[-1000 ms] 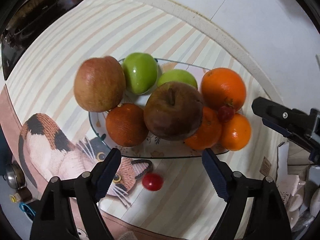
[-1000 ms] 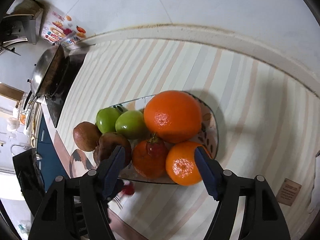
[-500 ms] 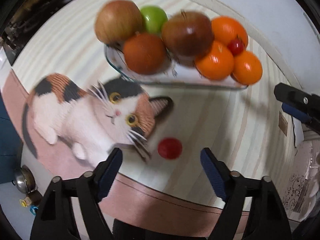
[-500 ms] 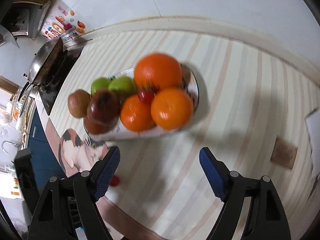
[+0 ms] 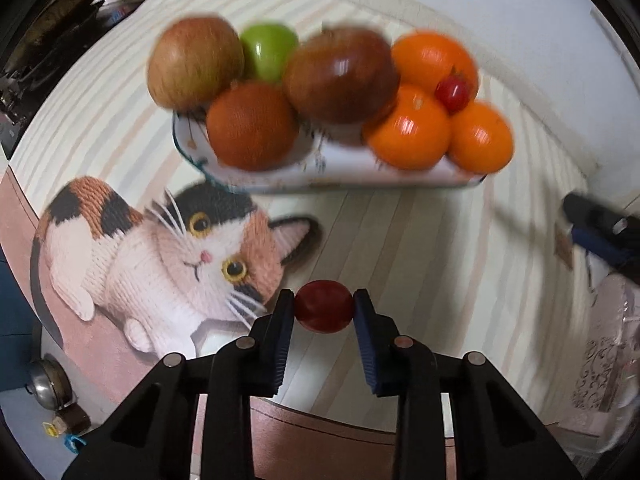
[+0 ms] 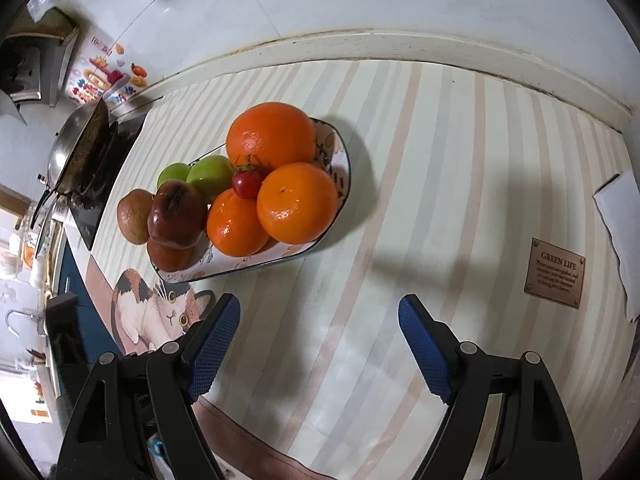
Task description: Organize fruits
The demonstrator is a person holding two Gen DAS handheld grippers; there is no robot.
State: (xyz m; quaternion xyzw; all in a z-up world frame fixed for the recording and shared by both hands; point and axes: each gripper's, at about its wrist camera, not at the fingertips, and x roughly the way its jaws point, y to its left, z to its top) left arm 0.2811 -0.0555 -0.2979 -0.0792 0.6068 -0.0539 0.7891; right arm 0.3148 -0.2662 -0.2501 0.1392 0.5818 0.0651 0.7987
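The left gripper (image 5: 324,307), spread above the loose tomato (image 5: 324,312) a second ago, has now pinched it on the mat (image 5: 400,248) just short of the full plate (image 5: 340,180), so lifting it aboard looks next, while the right gripper (image 6: 319,344) hangs spread nearby.

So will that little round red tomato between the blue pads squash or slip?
The small red tomato looks smooth and round, so it could probably roll or slip from the left gripper. It seems thin-skinned; hard squeezing may well burst it.
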